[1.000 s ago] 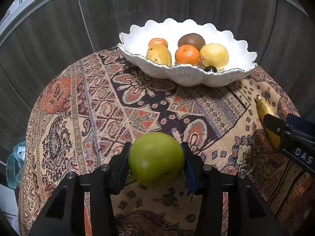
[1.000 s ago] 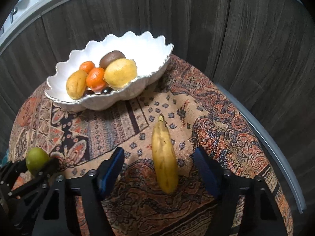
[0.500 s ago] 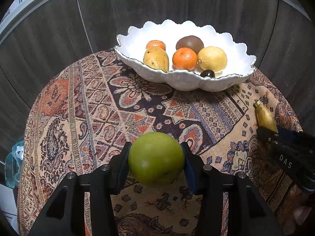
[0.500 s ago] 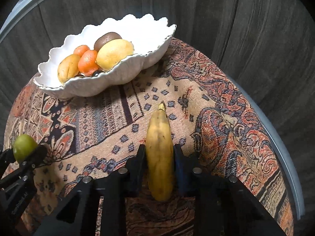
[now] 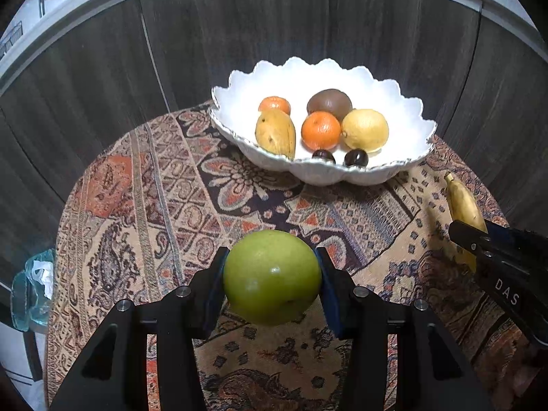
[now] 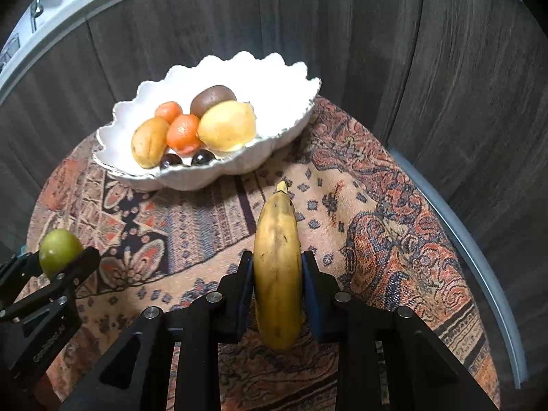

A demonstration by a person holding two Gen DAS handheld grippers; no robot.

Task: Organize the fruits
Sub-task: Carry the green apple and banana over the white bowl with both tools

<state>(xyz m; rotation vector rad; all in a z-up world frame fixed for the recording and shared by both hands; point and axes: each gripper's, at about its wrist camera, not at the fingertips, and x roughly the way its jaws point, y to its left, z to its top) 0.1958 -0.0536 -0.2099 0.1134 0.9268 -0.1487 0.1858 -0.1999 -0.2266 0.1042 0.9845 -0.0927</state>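
The right gripper (image 6: 277, 274) has just clamped and lifted the banana (image 6: 278, 267); the left gripper (image 5: 272, 279) keeps gripping the apple (image 5: 272, 275), both short of the bowl (image 5: 394, 167).

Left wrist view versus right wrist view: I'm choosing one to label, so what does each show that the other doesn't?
Only the left wrist view shows the green apple close up in the left gripper, plus a plastic bag beside the table. Only the right wrist view shows the whole banana clamped in the right gripper. Both show the white bowl holding fruit on the patterned cloth.
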